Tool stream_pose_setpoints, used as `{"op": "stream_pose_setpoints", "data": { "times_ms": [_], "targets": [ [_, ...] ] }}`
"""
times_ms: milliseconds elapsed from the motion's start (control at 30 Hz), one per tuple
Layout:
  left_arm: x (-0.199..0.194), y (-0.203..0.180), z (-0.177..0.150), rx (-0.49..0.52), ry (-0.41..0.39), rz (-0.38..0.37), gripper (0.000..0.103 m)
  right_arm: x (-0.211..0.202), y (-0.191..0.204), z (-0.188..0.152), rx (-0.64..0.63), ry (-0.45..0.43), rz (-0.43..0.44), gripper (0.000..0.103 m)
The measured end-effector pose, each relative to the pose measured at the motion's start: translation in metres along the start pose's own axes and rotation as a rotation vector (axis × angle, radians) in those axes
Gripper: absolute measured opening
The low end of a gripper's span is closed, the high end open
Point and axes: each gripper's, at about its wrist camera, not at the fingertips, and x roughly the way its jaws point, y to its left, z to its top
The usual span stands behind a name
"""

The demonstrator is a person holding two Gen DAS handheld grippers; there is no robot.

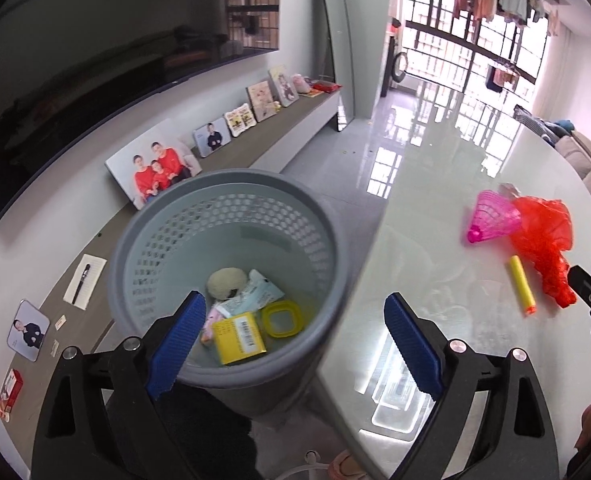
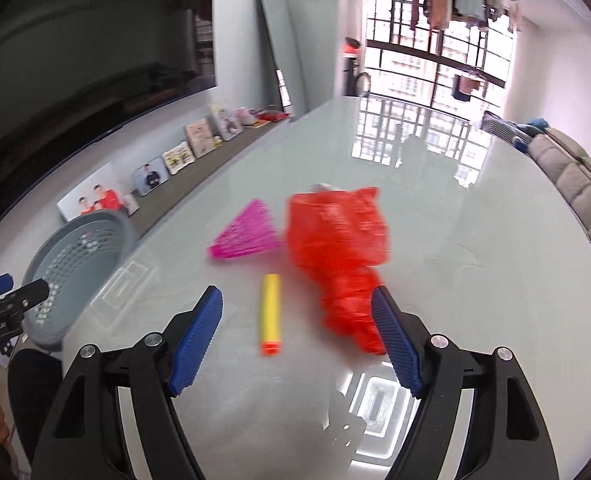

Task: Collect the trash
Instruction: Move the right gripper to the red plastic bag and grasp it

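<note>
Your left gripper (image 1: 295, 344) points steeply down over the near rim of the grey perforated bin (image 1: 231, 372), which stands on the floor just beside the counter (image 1: 435, 208). Its jaws stand wide apart with nothing between them; one blue pad hangs over the inside of the bin, the other over the edge of the counter. In the bin you can count five pieces of trash: one yellow box (image 1: 237, 335) with a barcode, one yellow plastic ring (image 1: 282, 318), one pale round lump (image 1: 225, 282), one white wrapper (image 1: 261, 292) and one pinkish piece half hidden behind the left pad.

Further right, three things lie on the glossy counter, close together: one pink shuttlecock (image 2: 247, 236), one yellow foam dart (image 2: 270, 312) with an orange tip, and one red plastic bag (image 2: 335, 248), crumpled. The shuttlecock touches the bag in the left wrist view; the dart lies just beside the bag.

Your right gripper (image 2: 295, 340) is tilted down toward these things. Its jaws are apart and press on nothing. The dart lies between the two pads, and the lower end of the bag is at the right pad; whether it touches, I cannot tell, because the picture is blurred there.
</note>
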Motion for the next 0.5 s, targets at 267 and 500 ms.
{"op": "stream_pose_setpoints", "data": {
  "times_ms": [267, 500],
  "targets": [
    [0.001, -0.058, 0.005, 0.066, -0.022, -0.038, 0.093, 0.023, -0.041, 0.003, 0.019, 0.053, -0.055, 0.074],
    [0.007, -0.081, 0.013, 0.086, -0.018, -0.047, 0.093, 0.055, -0.045, 0.011, -0.006, 0.126, -0.005, 0.074]
  ]
}}
